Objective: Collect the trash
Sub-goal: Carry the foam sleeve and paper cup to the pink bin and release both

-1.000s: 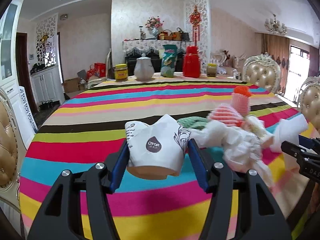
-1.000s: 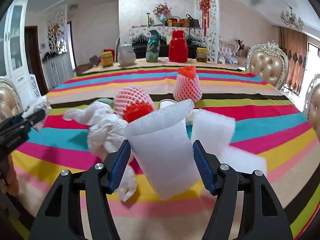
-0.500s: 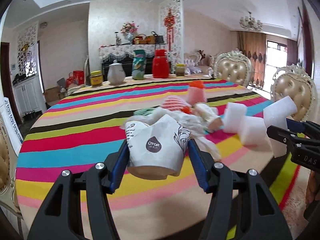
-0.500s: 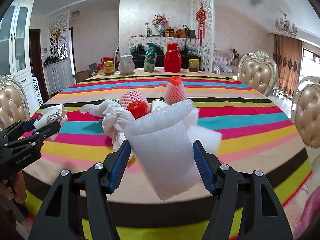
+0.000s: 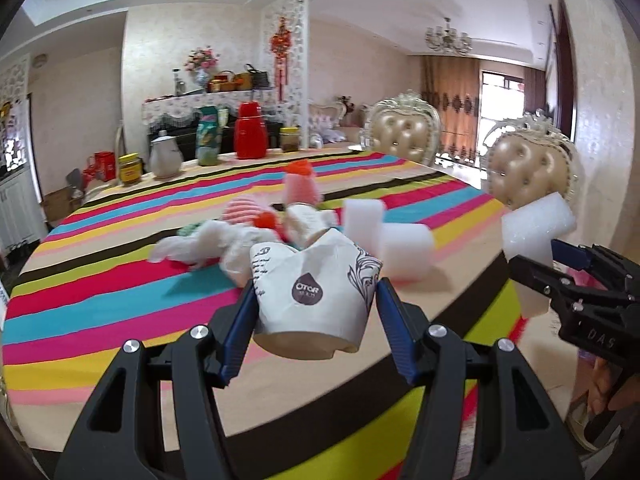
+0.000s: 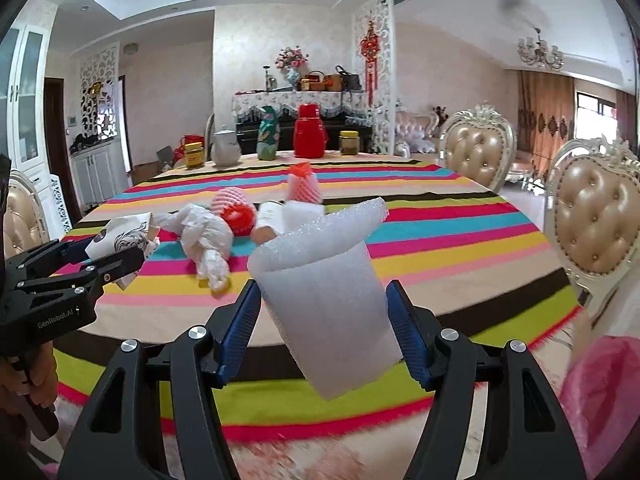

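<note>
Each camera sits just behind its own jaws, looking slightly down across the striped desk [image 5: 100,292] from its near edge. Both face the far sideboard [image 6: 300,100]. The left view looks from further left, and each catches the other gripper at its side.

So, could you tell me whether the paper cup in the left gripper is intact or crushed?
Crushed: the paper cup is pinched between the left gripper's blue pads, its rim folded to a peak.

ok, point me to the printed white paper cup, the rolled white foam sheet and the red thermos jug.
Printed white paper cup [image 5: 316,292], left wrist view, logo side.
Rolled white foam sheet [image 6: 328,300], right wrist view, front of roll.
Red thermos jug [image 6: 309,133], right wrist view, body.
</note>
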The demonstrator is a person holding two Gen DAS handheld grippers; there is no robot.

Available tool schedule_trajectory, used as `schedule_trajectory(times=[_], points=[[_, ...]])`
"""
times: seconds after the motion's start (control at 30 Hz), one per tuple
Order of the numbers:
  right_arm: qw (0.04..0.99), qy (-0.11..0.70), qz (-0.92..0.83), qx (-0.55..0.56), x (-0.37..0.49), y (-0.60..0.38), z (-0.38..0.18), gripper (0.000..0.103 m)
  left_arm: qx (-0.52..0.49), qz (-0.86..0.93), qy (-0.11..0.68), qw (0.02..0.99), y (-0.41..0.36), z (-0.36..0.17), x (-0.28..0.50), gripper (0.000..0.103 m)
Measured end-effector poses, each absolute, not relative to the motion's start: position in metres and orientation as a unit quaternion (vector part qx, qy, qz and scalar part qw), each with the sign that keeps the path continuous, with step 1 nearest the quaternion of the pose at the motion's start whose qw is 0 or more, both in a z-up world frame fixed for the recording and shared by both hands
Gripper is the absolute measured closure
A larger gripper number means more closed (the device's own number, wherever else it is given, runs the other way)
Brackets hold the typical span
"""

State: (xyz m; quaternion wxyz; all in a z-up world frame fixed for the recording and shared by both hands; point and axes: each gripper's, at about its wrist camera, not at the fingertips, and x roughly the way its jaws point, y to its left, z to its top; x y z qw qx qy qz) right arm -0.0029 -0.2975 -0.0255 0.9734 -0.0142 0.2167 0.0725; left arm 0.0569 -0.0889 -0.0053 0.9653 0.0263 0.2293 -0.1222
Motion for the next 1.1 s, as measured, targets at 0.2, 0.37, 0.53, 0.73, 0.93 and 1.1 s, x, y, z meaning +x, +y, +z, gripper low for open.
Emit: schedule_trajectory(times=[0.2,0.37,0.53,0.73,0.93,1.1], points=[[0.975,0.218,0.037,-0.006,-0.023,-0.333,-0.032,0.04,0.035,-0.161,0.237,0.957,-0.128,-0.009,0.056,0.045],[0.975,0.224,0.005,0.006,-0.043,-0.367,-0.039,0.04,0.056,-0.206,0.238,0.947,-0.172,-0.012,0.049,0.045],[0.973,0.228,-0.034,0.014,-0.067,-0.404,-0.044,0.04,0.064,-0.254,0.249,0.932,-0.213,-0.016,0.042,0.045],[0.969,0.229,-0.09,0.024,-0.095,-0.451,-0.048,0.04,0.088,-0.319,0.245,0.911,-0.272,-0.021,0.027,0.045],[0.96,0.232,-0.149,0.043,-0.119,-0.506,-0.05,0.04,0.086,-0.376,0.254,0.887,-0.32,-0.024,0.021,0.046],[0.953,0.236,-0.183,0.06,-0.132,-0.545,-0.053,0.04,0.071,-0.422,0.269,0.863,-0.359,-0.025,0.024,0.046]])
